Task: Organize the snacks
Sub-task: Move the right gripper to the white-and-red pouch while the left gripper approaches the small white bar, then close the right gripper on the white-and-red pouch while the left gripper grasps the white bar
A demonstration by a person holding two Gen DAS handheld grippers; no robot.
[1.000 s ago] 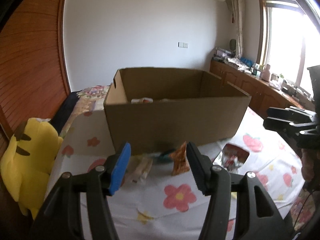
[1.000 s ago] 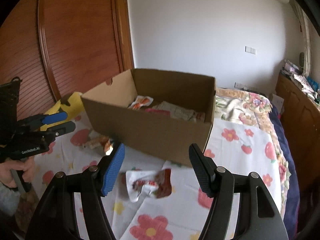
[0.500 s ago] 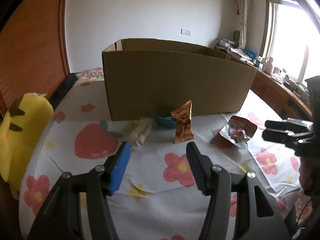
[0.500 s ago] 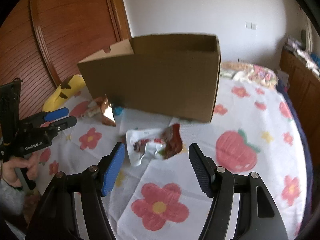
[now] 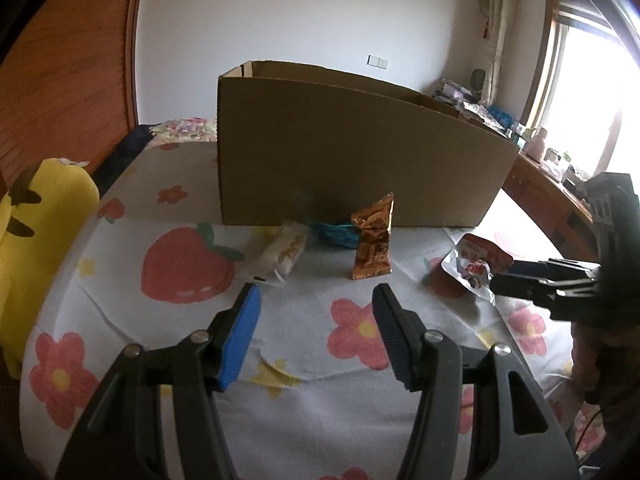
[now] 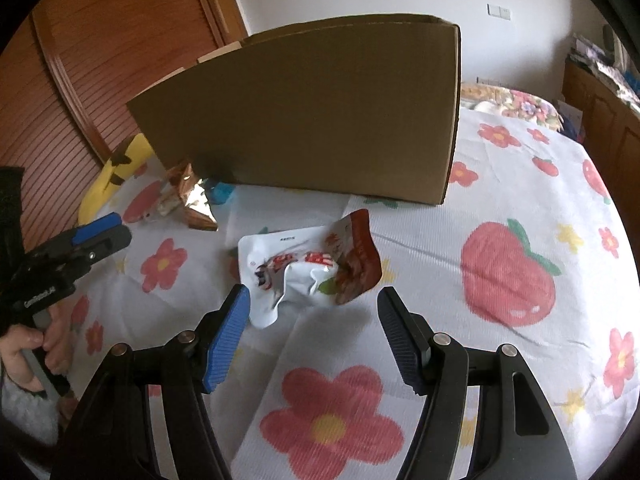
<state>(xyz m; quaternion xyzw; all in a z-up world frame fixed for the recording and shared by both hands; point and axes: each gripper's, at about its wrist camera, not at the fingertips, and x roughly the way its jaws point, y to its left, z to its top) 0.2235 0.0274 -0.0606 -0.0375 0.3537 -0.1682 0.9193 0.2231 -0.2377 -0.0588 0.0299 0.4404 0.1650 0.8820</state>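
A brown cardboard box (image 5: 352, 160) stands on the flowered cloth; it also shows in the right wrist view (image 6: 320, 120). In front of it lie a white packet (image 5: 286, 254), a teal packet (image 5: 336, 236) and an upright orange packet (image 5: 374, 242). My left gripper (image 5: 316, 312) is open and empty, low over the cloth just short of these. A white and red pouch (image 6: 308, 268) lies crumpled just ahead of my open, empty right gripper (image 6: 314, 312). The pouch also shows in the left wrist view (image 5: 474, 264), with the right gripper (image 5: 532, 284) beside it.
A yellow plush toy (image 5: 36, 232) lies at the left edge of the cloth. A wooden slatted wardrobe (image 6: 100, 60) stands behind it. Wooden cabinets with clutter (image 5: 540, 168) run under the window at the right. My left gripper also appears in the right wrist view (image 6: 108, 228).
Both grippers have come down from above the box to just over the cloth and closer to the snacks. The box's inside is no longer visible. Both stay open.
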